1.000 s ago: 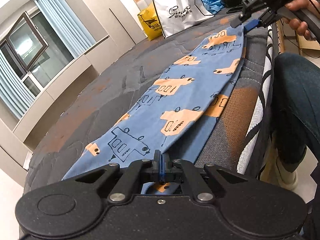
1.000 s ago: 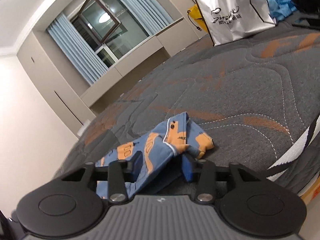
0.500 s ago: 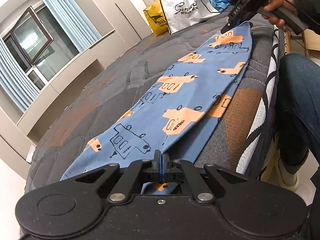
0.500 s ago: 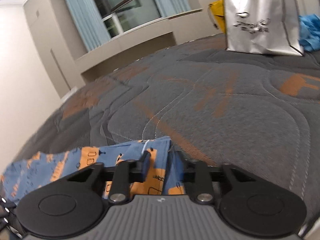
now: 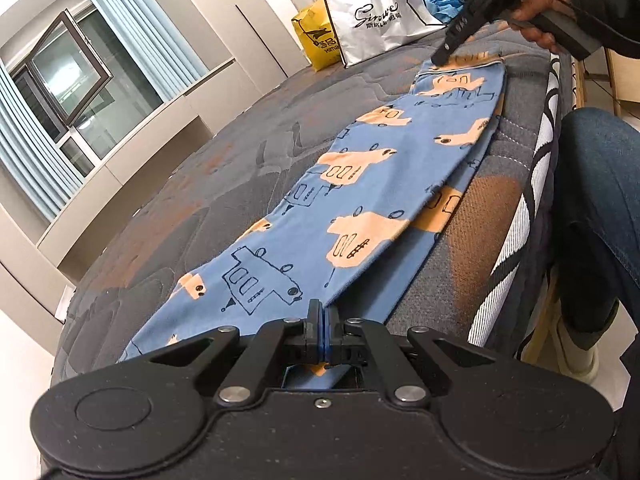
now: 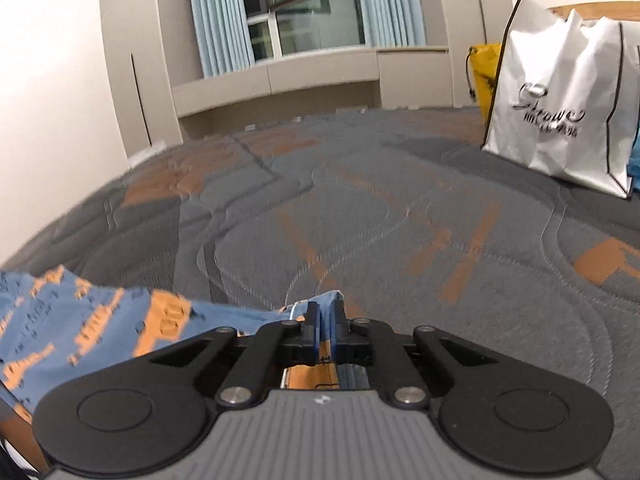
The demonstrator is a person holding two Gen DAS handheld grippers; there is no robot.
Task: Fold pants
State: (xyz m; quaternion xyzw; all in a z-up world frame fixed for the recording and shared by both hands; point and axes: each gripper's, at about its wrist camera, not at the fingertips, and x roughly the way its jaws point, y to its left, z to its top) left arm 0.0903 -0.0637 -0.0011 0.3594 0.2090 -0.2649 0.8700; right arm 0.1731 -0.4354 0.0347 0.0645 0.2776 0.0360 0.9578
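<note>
Blue pants (image 5: 360, 208) with orange truck prints lie stretched in a long strip along the near edge of the grey mattress (image 5: 200, 184). My left gripper (image 5: 323, 320) is shut on the near end of the strip. At the far end, my right gripper (image 5: 438, 62) pinches the top corner. In the right wrist view the right gripper (image 6: 326, 320) has its jaws closing, with a fold of the pants (image 6: 80, 312) pressed between the pads. The rest of the cloth trails off to the left.
A white shopping bag (image 5: 376, 12) and a yellow bag (image 5: 316, 40) stand at the far end of the mattress; the white bag (image 6: 560, 108) is at right in the right wrist view. A person's jeans-clad leg (image 5: 600, 184) is beside the mattress edge. A window and cabinets lie beyond.
The right gripper closed on the bunched end of the pants, rolled upright and carried it away from the left gripper, so the cloth now lies stretched flatter. The left gripper kept still.
</note>
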